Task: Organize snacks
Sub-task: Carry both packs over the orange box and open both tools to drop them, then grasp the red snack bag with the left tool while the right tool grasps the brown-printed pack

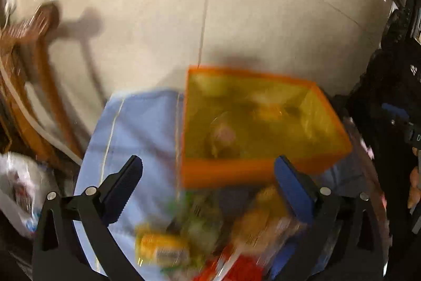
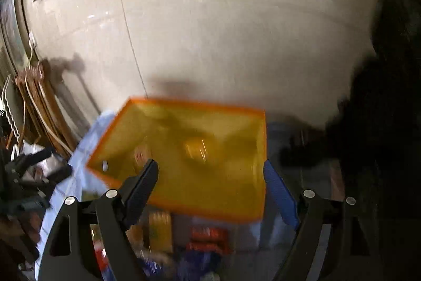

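- An orange-rimmed box with translucent yellow walls (image 1: pixel 263 170) is seen on a pale blue cloth (image 1: pixel 136 128) spread over the counter, against a cream tiled wall (image 1: pixel 210 4).
- A few snacks are already lying inside the box; among them a yellow pack (image 2: pixel 196 149) and a pinkish round item (image 1: pixel 223 133) can be made out through the blur.
- A loose pile of snack packets (image 1: pixel 210 241) is seen on the cloth just in front of the box, nearest the cameras; a yellow packet (image 1: pixel 160 248) and a red packet (image 1: pixel 236 267) stand out.
- The left tool (image 1: pixel 208 186) is held wide apart and empty above that pile.
- The right tool (image 2: pixel 210 191) is likewise spread and empty, with the box's near rim behind it.
- The step in hand is judged to be the reach for the next packet.
- One packet should be singled out at the pile's edge, and the pads closed across its flat faces, so that neighbours are not dragged along.
- The packet should be lifted clear of the near rim before being set down in free space inside.
- No brand, label or writing can be read; both views are smeared by motion.
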{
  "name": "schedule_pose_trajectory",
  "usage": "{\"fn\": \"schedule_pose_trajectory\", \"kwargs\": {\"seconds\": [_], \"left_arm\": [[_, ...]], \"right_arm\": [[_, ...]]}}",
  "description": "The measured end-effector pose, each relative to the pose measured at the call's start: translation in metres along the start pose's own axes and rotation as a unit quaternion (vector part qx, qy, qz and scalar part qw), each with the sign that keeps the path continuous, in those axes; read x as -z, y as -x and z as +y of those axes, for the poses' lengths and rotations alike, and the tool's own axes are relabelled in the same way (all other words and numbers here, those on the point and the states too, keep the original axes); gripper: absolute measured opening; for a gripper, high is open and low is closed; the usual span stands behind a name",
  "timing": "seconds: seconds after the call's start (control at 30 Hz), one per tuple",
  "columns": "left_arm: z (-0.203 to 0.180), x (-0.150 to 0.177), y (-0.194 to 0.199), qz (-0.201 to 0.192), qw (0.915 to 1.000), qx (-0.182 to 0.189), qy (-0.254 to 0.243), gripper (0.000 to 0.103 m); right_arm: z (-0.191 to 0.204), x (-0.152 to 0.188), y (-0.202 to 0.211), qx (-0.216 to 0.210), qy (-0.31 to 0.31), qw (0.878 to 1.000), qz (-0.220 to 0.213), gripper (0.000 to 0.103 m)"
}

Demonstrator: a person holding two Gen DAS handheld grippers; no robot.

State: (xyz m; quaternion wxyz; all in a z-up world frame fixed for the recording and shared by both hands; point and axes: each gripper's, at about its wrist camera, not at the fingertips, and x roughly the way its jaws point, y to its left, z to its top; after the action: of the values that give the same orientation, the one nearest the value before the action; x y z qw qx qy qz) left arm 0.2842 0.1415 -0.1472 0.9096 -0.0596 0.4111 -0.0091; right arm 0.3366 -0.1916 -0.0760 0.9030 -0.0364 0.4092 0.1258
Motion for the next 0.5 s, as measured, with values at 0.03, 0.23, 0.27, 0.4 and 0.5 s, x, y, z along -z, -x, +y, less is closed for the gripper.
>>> {"fn": "schedule_pose_trajectory", "kwargs": {"seconds": [0.03, 0.23, 0.27, 0.4, 0.5], "left_arm": [[0.007, 0.015, 0.004, 0.004, 1.0, -0.001, 0.004, 0.098], [0.041, 0.117, 0.008, 0.063, 0.9976, -0.002, 0.026, 0.098], [0.043, 0.132, 0.007, 0.074, 0.9969, -0.007, 0.026, 0.098], [0.048, 0.169, -0.007, 0.112, 0.9925, -0.026, 0.041, 0.098], [0.037, 0.167, -0.005, 0.097, 0.9942, -0.003, 0.048, 0.098]], "right_arm": [[-0.005, 0.02, 0.004, 0.01, -0.009, 1.0, 0.007, 0.085], [-0.027, 0.127, 0.016, 0.07, -0.076, 0.993, 0.053, 0.088], [-0.026, 0.137, 0.014, 0.075, -0.086, 0.991, 0.065, 0.088], [-0.035, 0.185, 0.012, 0.101, -0.104, 0.983, 0.112, 0.088], [-0.037, 0.201, 0.015, 0.106, -0.116, 0.98, 0.122, 0.088]]}}
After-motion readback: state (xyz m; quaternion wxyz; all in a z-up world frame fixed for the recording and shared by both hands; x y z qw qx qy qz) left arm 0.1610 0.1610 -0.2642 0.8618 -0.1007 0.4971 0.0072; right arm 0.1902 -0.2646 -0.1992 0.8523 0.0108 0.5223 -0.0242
